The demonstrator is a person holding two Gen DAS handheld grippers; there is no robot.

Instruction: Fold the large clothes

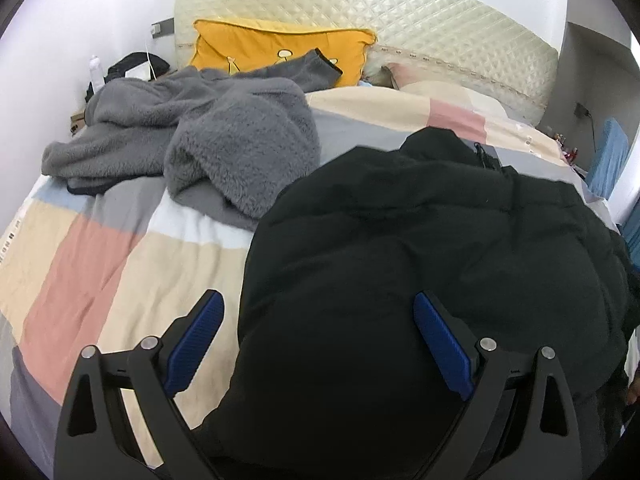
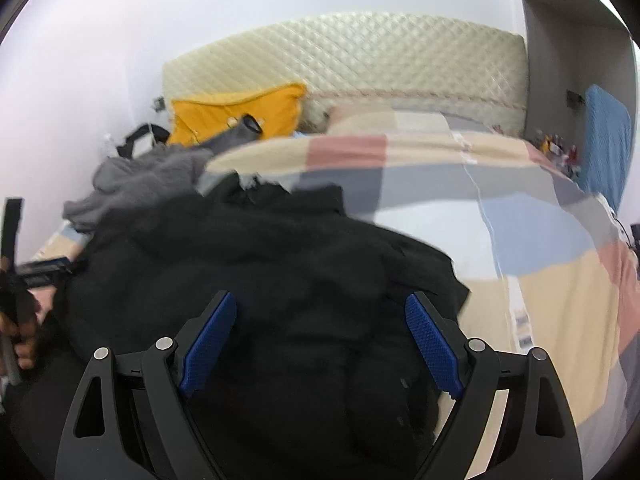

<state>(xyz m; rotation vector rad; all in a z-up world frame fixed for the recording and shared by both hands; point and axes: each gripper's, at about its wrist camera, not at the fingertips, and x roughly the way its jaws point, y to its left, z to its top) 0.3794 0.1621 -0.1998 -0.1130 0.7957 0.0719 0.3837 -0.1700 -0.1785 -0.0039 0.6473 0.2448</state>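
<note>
A bedroom with white walls holds a bed whose patchwork duvet (image 1: 120, 248) of pink, cream, grey and pale blue blocks fills the left wrist view, backed by a cream quilted headboard (image 1: 400, 28). A black puffer jacket (image 1: 420, 248) lies in a bulky heap on the near right part of the duvet, its long axis running from the camera up toward the headboard, with a zipper end showing at its far edge. The left gripper (image 1: 316, 344) hangs over the jacket's near left edge with its blue pads spread wide and nothing pinched between them; the left pad is over bare duvet, the right over black fabric. Farther left a grey fleece garment (image 1: 208, 136) sprawls crumpled, one sleeve lying against a yellow cushion (image 1: 276, 48) that leans at the headboard. No brand or writing can be read; the small print on the cushion is unclear. No containers show. In the right wrist view, which is blurred, the same duvet (image 2: 560, 280) stretches to the right, and the black jacket (image 2: 280, 260) sits in the near middle, again running away toward the headboard (image 2: 360, 56). The right gripper (image 2: 320, 340) stands wide apart above the jacket, gripping nothing. At the left edge a hand (image 2: 22, 340) grasps the other tool's handle, beside the jacket.
</note>
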